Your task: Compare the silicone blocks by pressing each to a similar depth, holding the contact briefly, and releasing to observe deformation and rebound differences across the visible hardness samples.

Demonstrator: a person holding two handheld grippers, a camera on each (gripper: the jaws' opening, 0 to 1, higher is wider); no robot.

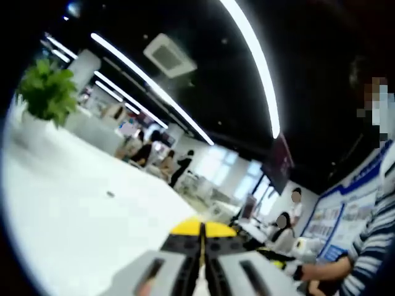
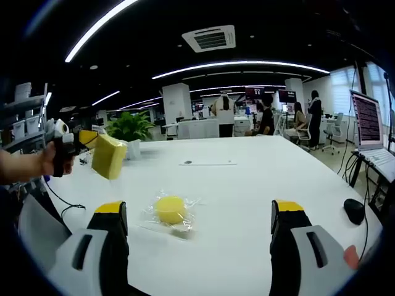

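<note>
Open-plan office with a black ceiling, long light strips and a ceiling vent. A large white table (image 2: 247, 185) occupies the foreground of the right gripper view; the same white surface appears tilted in the left gripper view, with a potted plant (image 1: 46, 92) at its far end.

Right gripper (image 2: 200, 219): its two yellow-tipped jaws stand wide apart, above the table, with nothing between them. Between the jaws in the picture, lying on the table, is a round yellow block in a clear plastic wrapper (image 2: 170, 211). Whether the jaws touch the table cannot be told.

Left gripper (image 1: 202, 231): in its own view the jaws are together, yellow tips meeting along one line, nothing visibly held between the tips. In the right gripper view this gripper enters from the left, held in a hand (image 2: 49, 161), and a square yellow block (image 2: 109, 156) sits at its front end, raised clear of the table and just in front of the plant. How that block is held cannot be told from that view.

Other items on the table: a flat paper sheet (image 2: 208, 163) farther back, a dark computer mouse (image 2: 354, 210) near the right edge, and a laptop (image 2: 370, 126) with a lit screen at the far right. Several people stand and sit in the background. A person in a striped sleeve (image 1: 370, 253) is at the right of the left gripper view.
</note>
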